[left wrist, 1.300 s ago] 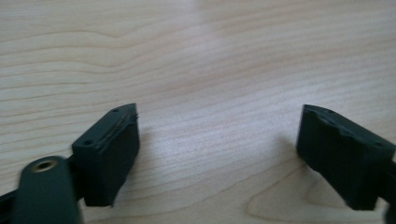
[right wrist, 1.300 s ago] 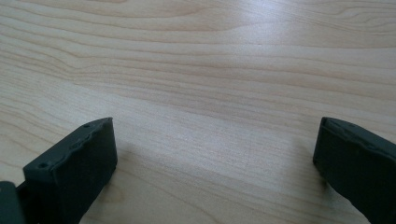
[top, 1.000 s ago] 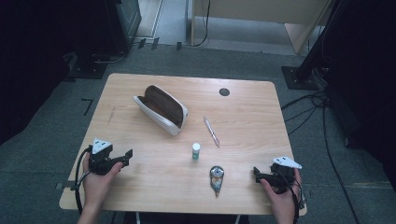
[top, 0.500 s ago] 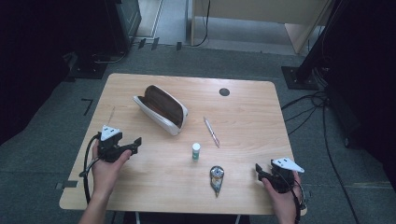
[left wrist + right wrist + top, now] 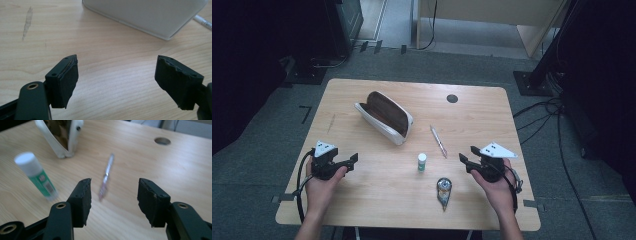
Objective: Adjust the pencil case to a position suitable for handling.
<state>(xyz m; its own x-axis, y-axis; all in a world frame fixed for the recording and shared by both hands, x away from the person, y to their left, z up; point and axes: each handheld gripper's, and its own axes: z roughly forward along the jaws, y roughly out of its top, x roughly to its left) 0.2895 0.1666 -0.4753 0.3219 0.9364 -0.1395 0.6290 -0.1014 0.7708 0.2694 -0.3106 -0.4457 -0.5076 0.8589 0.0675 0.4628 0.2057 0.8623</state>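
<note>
Wooden worktop (image 5: pixel 362 200) carries five things. Open white pencil case (image 5: pixel 384 117) with brown lining lies left of centre. Pen (image 5: pixel 438 141) lies on its right, well apart from it; green-and-white glue stick (image 5: pixel 422 162) stands upright nearer the person; correction-tape dispenser (image 5: pixel 444 191) lies near the front edge. Left hand-held gripper (image 5: pixel 353 159) hangs over bare wood at front left, jaws apart, nothing between them; in the left gripper view the case's white wall (image 5: pixel 150 17) lies ahead. Right hand-held gripper (image 5: pixel 467 159) is at front right, pointing toward the pen and glue stick. Its jaws have just been closing, gap now medium, nothing in it; in the right gripper view the pen (image 5: pixel 106 176) lies beyond the jaw tips, untouched, blurred.
</note>
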